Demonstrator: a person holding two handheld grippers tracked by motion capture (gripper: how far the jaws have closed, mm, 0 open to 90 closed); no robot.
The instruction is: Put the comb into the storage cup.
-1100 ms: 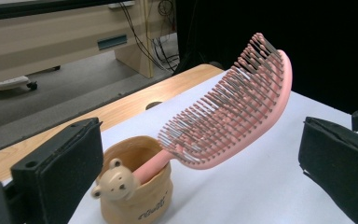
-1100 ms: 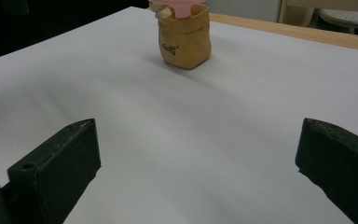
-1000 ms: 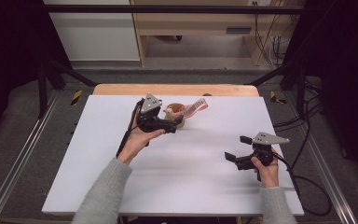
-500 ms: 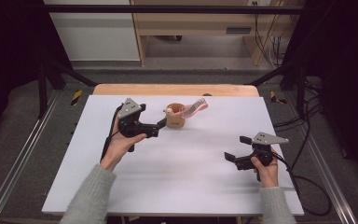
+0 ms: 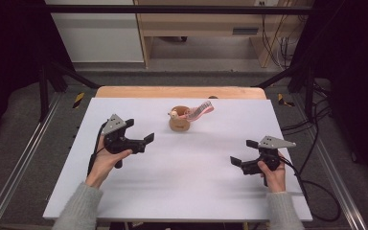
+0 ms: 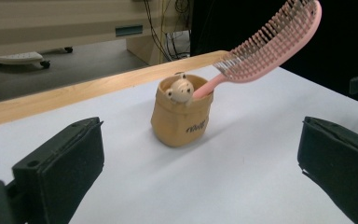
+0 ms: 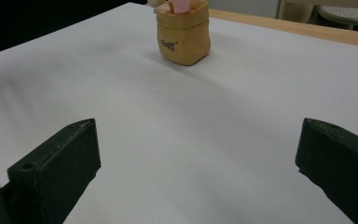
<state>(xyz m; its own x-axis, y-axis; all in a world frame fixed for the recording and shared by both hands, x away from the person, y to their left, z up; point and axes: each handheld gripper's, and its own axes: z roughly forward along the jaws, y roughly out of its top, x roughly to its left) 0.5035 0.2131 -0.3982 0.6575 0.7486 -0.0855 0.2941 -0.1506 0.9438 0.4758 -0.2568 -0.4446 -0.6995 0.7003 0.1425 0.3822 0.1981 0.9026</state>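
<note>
Both hand-held grippers stand with jaws apart and hold nothing. The left hand-held gripper hovers over the left half of the surface, its jaws aimed toward the pouch; the right hand-held gripper sits near the right edge, nearer the front, jaws pointing left across the board.

The surface is a flat, matte white board with a strip of pale wood along its far edge. Beyond it lie grey floor, a light wooden cabinet and hanging cables, with dark frame rails at either side.

The pouch stands upright near the middle of the far edge, well apart from both grippers. It is a small tan, soft-sided bag with a rolled rim and dark lettering on its side, and a small cream animal figure peeks over its rim.

The hairbrush is pink plastic with rows of thin bristles. Its handle is sunk in the pouch and its long axis leans up toward the far right corner, bristles facing down.
</note>
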